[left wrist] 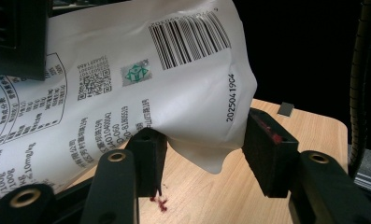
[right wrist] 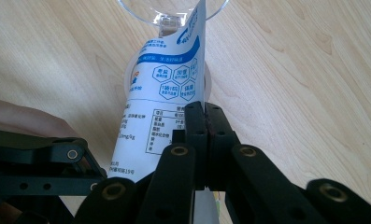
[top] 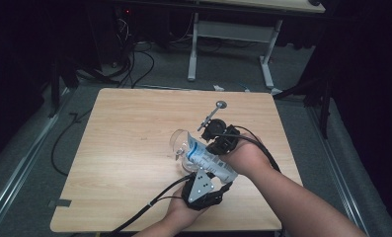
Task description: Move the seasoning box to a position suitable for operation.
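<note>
Pinching the white printed plastic pouch (right wrist: 162, 93) edge, the right tool (right wrist: 205, 112) is clamped tight; the left tool (left wrist: 202, 144) stands half open around its lower corner. Likely pouring into the clear glass cup (top: 179, 143); next, tilt steadily. Pale wooden bench (top: 124, 148), metal spoon (top: 212, 114), dark room, floor cables.

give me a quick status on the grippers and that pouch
Right gripper shut on pouch edge. Left gripper straddles its bottom end. Pouch tipped toward clear cup. Nothing in the way.
</note>
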A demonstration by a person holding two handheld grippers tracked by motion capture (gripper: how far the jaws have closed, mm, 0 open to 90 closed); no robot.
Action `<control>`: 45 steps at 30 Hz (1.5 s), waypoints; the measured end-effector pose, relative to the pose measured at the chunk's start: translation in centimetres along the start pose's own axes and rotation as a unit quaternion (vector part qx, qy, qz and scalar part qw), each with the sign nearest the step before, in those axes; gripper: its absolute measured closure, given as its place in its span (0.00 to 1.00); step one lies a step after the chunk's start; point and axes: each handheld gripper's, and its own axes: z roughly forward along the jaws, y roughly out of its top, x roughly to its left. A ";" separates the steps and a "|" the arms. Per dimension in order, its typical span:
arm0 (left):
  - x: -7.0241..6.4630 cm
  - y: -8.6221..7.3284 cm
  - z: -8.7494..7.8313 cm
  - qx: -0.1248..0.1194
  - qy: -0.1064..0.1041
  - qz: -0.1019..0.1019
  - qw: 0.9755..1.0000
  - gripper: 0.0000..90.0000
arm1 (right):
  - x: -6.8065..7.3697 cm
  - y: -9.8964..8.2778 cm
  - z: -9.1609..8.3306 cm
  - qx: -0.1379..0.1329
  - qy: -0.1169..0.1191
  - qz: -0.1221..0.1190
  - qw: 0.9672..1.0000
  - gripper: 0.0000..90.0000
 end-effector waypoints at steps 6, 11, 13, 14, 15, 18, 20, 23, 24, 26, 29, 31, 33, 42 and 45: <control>0.0 0.1 0.0 0.000 0.001 0.000 1.000 0.57 | 0.0 0.1 0.0 -0.001 0.000 0.000 1.000 1.00; 0.0 0.1 0.0 0.000 0.001 0.000 1.000 0.57 | 0.0 0.0 0.1 -0.002 0.001 -0.001 1.000 1.00; 0.0 0.1 0.0 0.000 0.001 0.000 1.000 0.57 | 0.0 0.0 0.1 -0.002 0.001 -0.001 1.000 1.00; 0.0 0.1 0.0 -0.001 0.000 0.000 1.000 0.57 | 0.0 0.0 0.1 -0.002 0.001 -0.001 1.000 1.00; 0.0 0.2 0.0 -0.001 0.000 0.000 1.000 0.57 | 0.0 0.0 0.1 -0.002 0.001 -0.001 1.000 1.00; 0.0 0.3 0.1 -0.003 -0.001 -0.004 1.000 0.57 | 0.0 0.0 0.0 0.000 -0.001 -0.001 1.000 1.00; 0.0 0.2 0.1 -0.003 -0.001 -0.004 1.000 0.57 | 0.0 0.0 -0.1 0.000 -0.002 -0.001 1.000 1.00; -0.1 0.1 0.2 -0.002 -0.001 -0.004 1.000 0.56 | -0.1 0.1 -0.2 0.000 -0.003 0.000 1.000 1.00; -0.1 0.1 0.2 -0.001 -0.002 -0.004 1.000 0.56 | -0.1 0.0 -0.2 0.000 -0.004 0.000 1.000 1.00; -0.1 0.0 0.2 -0.001 -0.002 -0.005 1.000 0.56 | -0.1 0.0 -0.2 0.001 -0.004 -0.001 1.000 1.00; -0.1 0.0 0.2 -0.001 -0.002 -0.004 1.000 0.56 | -0.1 0.0 -0.2 0.000 -0.004 -0.001 1.000 1.00; -0.1 0.0 0.2 -0.001 -0.002 -0.004 1.000 0.56 | -0.1 0.0 -0.2 0.001 -0.004 -0.001 1.000 1.00; -0.1 0.0 0.2 -0.001 -0.003 -0.005 1.000 0.56 | -0.1 0.1 -0.2 0.001 -0.004 -0.001 1.000 1.00; 0.0 0.0 0.1 -0.002 -0.002 -0.007 1.000 0.56 | 0.0 0.3 -0.2 0.002 -0.007 -0.004 1.000 1.00; 0.0 0.0 0.1 -0.002 -0.002 -0.008 1.000 0.56 | 0.0 0.3 -0.1 0.001 -0.007 -0.004 1.000 1.00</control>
